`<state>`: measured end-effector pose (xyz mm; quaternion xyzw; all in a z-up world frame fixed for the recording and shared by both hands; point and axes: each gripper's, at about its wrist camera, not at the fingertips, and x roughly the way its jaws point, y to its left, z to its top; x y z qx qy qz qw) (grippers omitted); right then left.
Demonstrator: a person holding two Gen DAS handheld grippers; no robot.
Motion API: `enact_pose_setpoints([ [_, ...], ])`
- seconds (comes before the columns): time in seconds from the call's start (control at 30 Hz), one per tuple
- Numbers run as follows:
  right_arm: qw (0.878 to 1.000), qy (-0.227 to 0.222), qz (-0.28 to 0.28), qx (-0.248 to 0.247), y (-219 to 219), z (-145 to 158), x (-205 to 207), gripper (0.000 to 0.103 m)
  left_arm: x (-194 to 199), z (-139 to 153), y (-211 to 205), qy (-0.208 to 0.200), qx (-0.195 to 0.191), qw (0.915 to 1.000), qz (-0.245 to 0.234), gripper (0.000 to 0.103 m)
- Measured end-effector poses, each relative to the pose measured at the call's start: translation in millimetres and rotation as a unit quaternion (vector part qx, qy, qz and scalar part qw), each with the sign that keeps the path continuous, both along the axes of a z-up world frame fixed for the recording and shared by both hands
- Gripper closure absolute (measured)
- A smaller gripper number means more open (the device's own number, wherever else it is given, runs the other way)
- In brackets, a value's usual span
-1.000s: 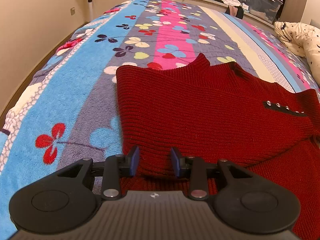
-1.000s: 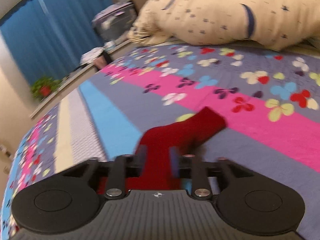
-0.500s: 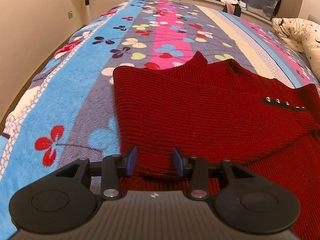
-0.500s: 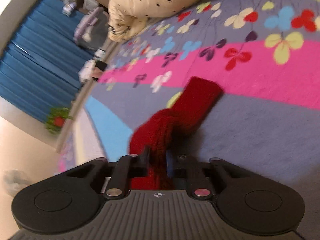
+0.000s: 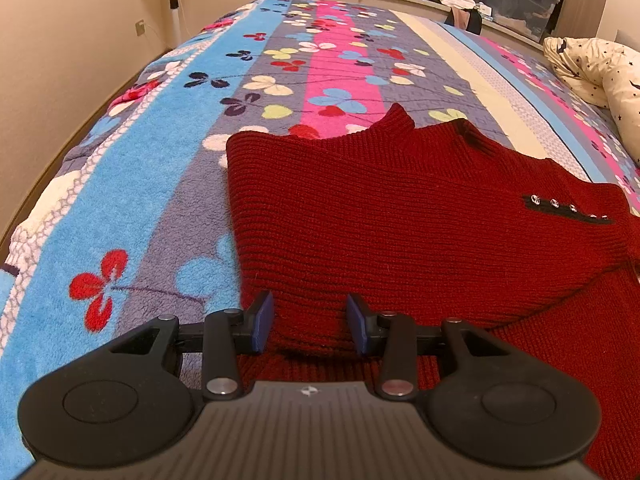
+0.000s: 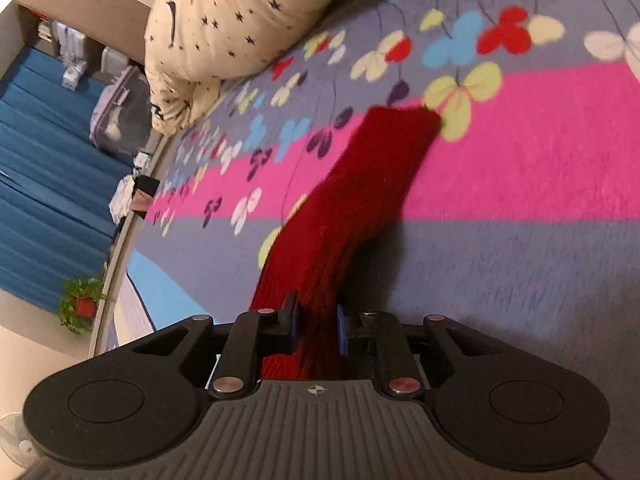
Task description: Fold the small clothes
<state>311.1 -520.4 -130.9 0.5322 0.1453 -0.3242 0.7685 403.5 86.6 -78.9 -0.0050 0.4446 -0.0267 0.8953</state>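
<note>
Left wrist view: the red knit sweater (image 5: pixel 400 216) is laid flat on the flowered blanket (image 5: pixel 132 184), spreading ahead and to the right of the left gripper (image 5: pixel 310 320).
Left gripper: jaws are held apart with a folded edge of the knit sitting between the blue pads (image 5: pixel 262 322); nothing is pinched, so it looks parked at the hem, probably so the body is kept from sliding while the other side gets worked.
Button placket: a dark strip with small shiny studs (image 5: pixel 568 208) is seen far ahead to the right, facing up, so the front is likely on top.
Right gripper: the right gripper (image 6: pixel 316 326) is clamped on the sleeve (image 6: pixel 360 208), knit bunched tight between the pads.
Sleeve: it's stretched out straight ahead of the fingers, cuff end resting on the pink stripe, lifted near the jaws. Pulled taut like that, it's presumably meant to be swung over the body.
Pillow: a star-print pillow (image 6: pixel 240 28) is sat well beyond, up and left.
Watch out: chunky knit stretches, so a hard tug could drag the whole thing.
</note>
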Motion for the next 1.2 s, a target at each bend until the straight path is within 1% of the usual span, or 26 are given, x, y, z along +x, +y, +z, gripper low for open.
enact_pose_setpoints([
  [0.03, 1.000, -0.004, -0.002, -0.005, 0.8, 1.2, -0.1, 0.083, -0.1, 0.2, 0.6, 0.000, 0.001, 1.0000, -0.001, 0.058],
  [0.07, 1.000, -0.007, -0.005, -0.010, 0.5, 2.2, -0.7, 0.087, 0.2, 0.0, 0.7, -0.001, 0.003, 1.0000, -0.002, 0.058],
  [0.13, 0.999, 0.005, -0.014, -0.043, 6.1, 15.7, -0.3, 0.088, 0.0, -0.2, 0.8, -0.001, 0.002, 1.0000, -0.002, 0.058],
  [0.2, 0.994, 0.017, 0.001, -0.107, 22.9, 41.8, 7.2, 0.089, 0.3, 0.1, 1.2, 0.000, 0.000, 1.0000, -0.002, 0.058],
  [0.23, 0.987, 0.015, 0.022, -0.156, 40.5, 61.3, 13.1, 0.089, -0.4, -0.1, 1.1, 0.000, -0.001, 1.0000, -0.001, 0.058],
  [0.27, 0.973, 0.010, 0.056, -0.222, 67.1, 84.2, 20.7, 0.089, -0.2, -0.3, 1.3, 0.001, -0.003, 1.0000, 0.001, 0.058],
  [0.33, 0.931, -0.019, 0.138, -0.338, 129.5, 121.4, 29.4, 0.089, -0.3, -0.4, 1.4, 0.002, -0.006, 1.0000, 0.004, 0.058],
  [0.37, 0.902, -0.047, 0.192, -0.384, 168.5, 136.1, 29.9, 0.089, -0.1, -0.5, 1.6, 0.002, -0.007, 1.0000, 0.005, 0.058],
  [0.4, 0.875, -0.069, 0.241, -0.415, 203.1, 144.8, 28.0, 0.089, 0.0, -0.3, 2.5, 0.002, -0.009, 0.9999, 0.006, 0.058],
  [0.43, 0.844, -0.087, 0.290, -0.442, 238.1, 148.9, 24.9, 0.089, 0.1, -0.1, 3.3, 0.003, -0.011, 0.9999, 0.007, 0.058],
  [0.47, 0.811, -0.104, 0.345, -0.461, 275.6, 147.9, 20.9, 0.088, 0.3, 0.3, 4.6, 0.004, -0.017, 0.9998, 0.010, 0.058],
  [0.5, 0.786, -0.115, 0.396, -0.461, 305.2, 142.4, 18.5, 0.088, 0.3, 1.0, 6.6, 0.005, -0.023, 0.9996, 0.014, 0.058],
  [0.53, 0.759, -0.121, 0.458, -0.447, 332.5, 132.4, 18.4, 0.082, 0.1, 1.7, 9.0, 0.006, -0.032, 0.9993, 0.019, 0.058],
  [0.57, 0.729, -0.117, 0.528, -0.420, 358.5, 116.2, 20.0, 0.077, -0.1, 2.5, 12.0, 0.008, -0.042, 0.9988, 0.025, 0.058],
  [0.6, 0.704, -0.106, 0.584, -0.390, 378.2, 98.4, 21.1, 0.073, -0.4, 3.8, 16.0, 0.010, -0.054, 0.9980, 0.032, 0.058],
  [0.63, 0.680, -0.082, 0.632, -0.362, 395.7, 78.8, 22.3, 0.068, -1.1, 5.0, 19.6, 0.011, -0.065, 0.9971, 0.038, 0.058],
  [0.7, 0.640, -0.024, 0.691, -0.336, 417.6, 51.9, 23.6, 0.067, -2.1, 7.5, 29.7, 0.017, -0.085, 0.9945, 0.058, 0.058],
  [0.73, 0.630, -0.012, 0.699, -0.338, 421.2, 47.2, 21.4, 0.067, -2.0, 8.3, 36.0, 0.021, -0.095, 0.9927, 0.071, 0.058],
  [0.77, 0.631, -0.015, 0.695, -0.344, 420.7, 49.7, 18.4, 0.066, -1.7, 9.0, 41.4, 0.024, -0.107, 0.9906, 0.083, 0.058],
  [0.8, 0.639, -0.021, 0.689, -0.341, 417.2, 55.2, 18.1, 0.065, -1.5, 9.8, 47.6, 0.025, -0.121, 0.9878, 0.095, 0.058],
  [0.83, 0.650, -0.027, 0.682, -0.334, 412.8, 61.6, 18.2, 0.064, -1.4, 10.8, 53.4, 0.025, -0.135, 0.9847, 0.107, 0.058],
  [0.87, 0.663, -0.035, 0.672, -0.327, 408.2, 69.7, 19.1, 0.062, -1.5, 12.1, 58.3, 0.023, -0.147, 0.9819, 0.118, 0.058],
  [0.93, 0.686, -0.042, 0.650, -0.326, 394.5, 79.4, 21.5, 0.058, -2.8, 16.5, 65.1, 0.012, -0.155, 0.9784, 0.136, 0.058],
  [1.03, 0.718, -0.032, 0.611, -0.332, 370.3, 84.9, 26.7, 0.056, -4.9, 24.0, 66.9, -0.010, -0.174, 0.9749, 0.138, 0.058],
  [1.13, 0.755, -0.002, 0.555, -0.349, 342.0, 84.9, 30.8, 0.056, -4.7, 27.8, 62.9, -0.023, -0.182, 0.9754, 0.122, 0.058],
  [1.2, 0.787, 0.031, 0.505, -0.352, 321.1, 84.6, 36.3, 0.055, -4.7, 28.6, 57.5, -0.026, -0.177, 0.9773, 0.113, 0.058],
])
